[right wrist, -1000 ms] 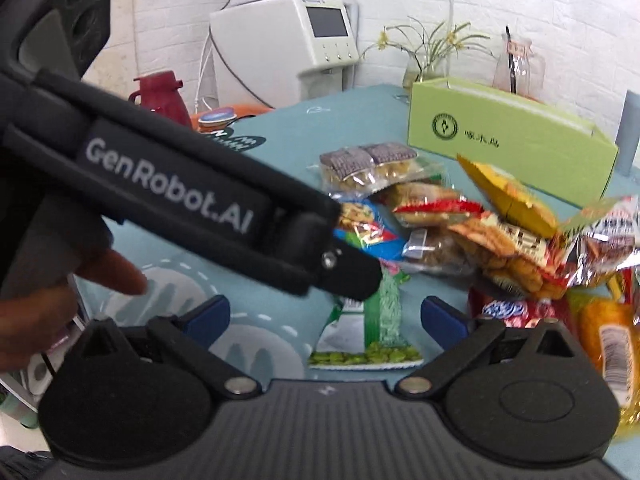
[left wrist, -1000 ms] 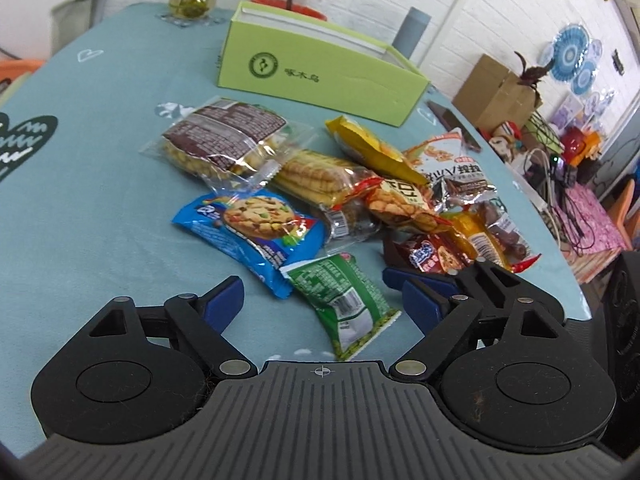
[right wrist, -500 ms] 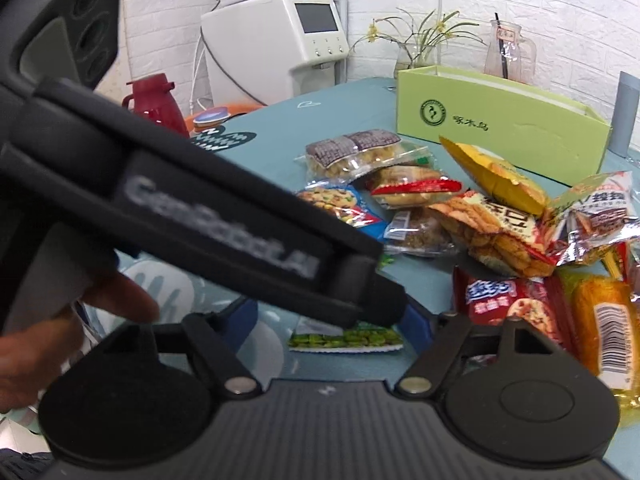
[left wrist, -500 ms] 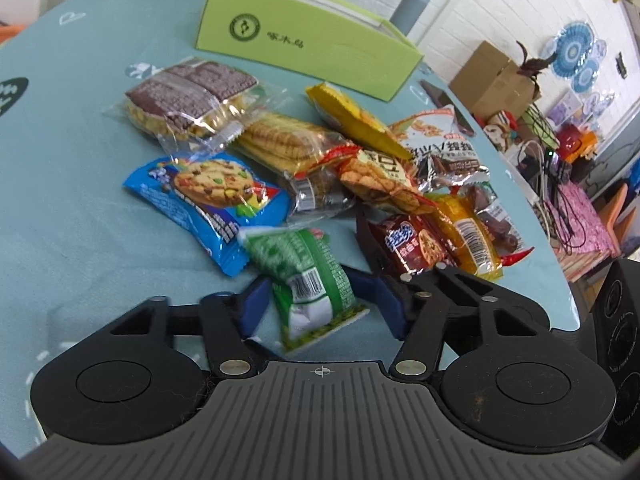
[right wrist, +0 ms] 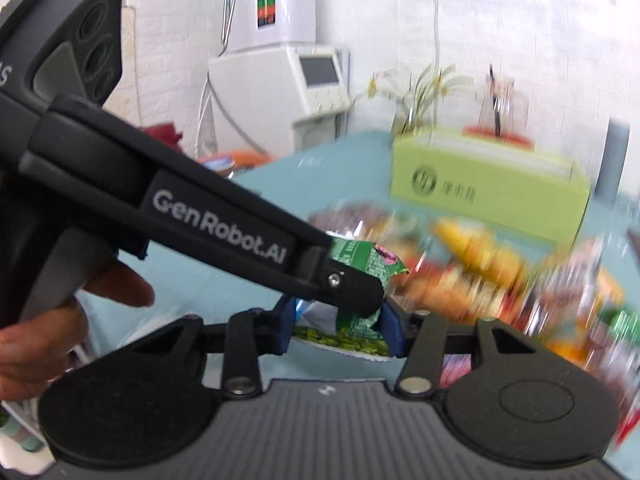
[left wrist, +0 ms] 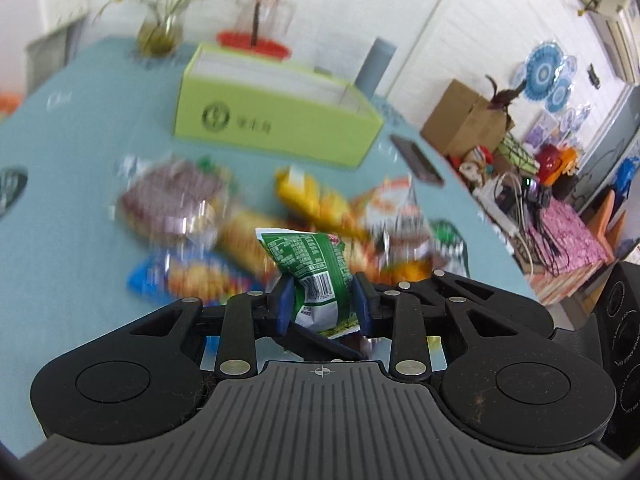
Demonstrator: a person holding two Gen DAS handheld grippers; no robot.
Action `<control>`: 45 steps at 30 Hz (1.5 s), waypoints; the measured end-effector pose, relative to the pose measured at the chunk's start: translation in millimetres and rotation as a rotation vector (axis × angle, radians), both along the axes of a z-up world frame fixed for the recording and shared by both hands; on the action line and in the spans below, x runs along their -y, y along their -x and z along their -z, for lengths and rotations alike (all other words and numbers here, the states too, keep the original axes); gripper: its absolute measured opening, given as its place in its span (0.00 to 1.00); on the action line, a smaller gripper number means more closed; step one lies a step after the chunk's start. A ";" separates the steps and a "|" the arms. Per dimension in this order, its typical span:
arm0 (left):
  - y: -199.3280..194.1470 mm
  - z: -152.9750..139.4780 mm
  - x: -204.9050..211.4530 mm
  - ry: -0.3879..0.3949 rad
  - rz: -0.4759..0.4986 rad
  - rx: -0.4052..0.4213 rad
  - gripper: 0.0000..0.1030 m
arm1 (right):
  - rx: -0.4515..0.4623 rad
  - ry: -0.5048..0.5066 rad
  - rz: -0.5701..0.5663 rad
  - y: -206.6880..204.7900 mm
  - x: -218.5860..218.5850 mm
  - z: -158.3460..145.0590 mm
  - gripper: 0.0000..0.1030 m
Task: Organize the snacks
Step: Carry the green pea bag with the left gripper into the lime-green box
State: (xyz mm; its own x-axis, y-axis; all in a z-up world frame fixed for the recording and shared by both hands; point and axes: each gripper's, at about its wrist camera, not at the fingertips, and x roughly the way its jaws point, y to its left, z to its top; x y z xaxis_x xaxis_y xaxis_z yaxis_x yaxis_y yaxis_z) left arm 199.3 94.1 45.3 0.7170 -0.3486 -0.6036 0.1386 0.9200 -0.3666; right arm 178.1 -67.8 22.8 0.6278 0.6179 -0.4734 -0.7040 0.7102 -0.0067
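Both grippers have hold of the same green snack packet (left wrist: 316, 276), lifted clear of the teal table (left wrist: 60, 216). In the left wrist view the left gripper (left wrist: 322, 308) has its blue pads (left wrist: 285, 307) squeezing the packet from either side, just at the barcode, so the bag stands upright with its printed back showing. Its jaws have just been closing, and the packet is what they closed on. A second pair of black fingers pokes in just beneath it in that view.

The right wrist view gives what that one cannot: the left gripper (right wrist: 352, 288) seen from the side as a long black bar lettered GenRobot.AI, with a person's hand (right wrist: 44, 320) wrapped around its handle at the left edge. Behind its tip, the right gripper (right wrist: 340, 326) pinches the packet (right wrist: 356, 256) lower down, where the printed green peas show. These jaws too have just been closing onto the bag.

The other snacks (left wrist: 248, 220) lie in a blurred heap on the table below. Beyond them stands the lime green box (left wrist: 276, 120), open at the top. The left view alone shows a dark phone (left wrist: 416, 158) beside the box and cardboard cartons (left wrist: 464, 120) by the wall. The right view alone shows a white machine with a screen (right wrist: 296, 80).
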 end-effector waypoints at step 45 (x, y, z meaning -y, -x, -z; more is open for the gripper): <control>-105.0 6.7 80.9 0.033 0.174 0.019 0.58 | -0.095 -0.202 0.397 -10.8 149.8 26.6 0.90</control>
State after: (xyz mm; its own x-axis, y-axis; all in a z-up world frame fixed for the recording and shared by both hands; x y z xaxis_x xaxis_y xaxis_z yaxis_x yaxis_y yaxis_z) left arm 304.3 13.2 38.5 0.6550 -0.4880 -0.5769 0.3019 0.8689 -0.3923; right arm 189.0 -217.6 -3.8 0.7945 0.4240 -0.4347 -0.3677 0.9056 0.2114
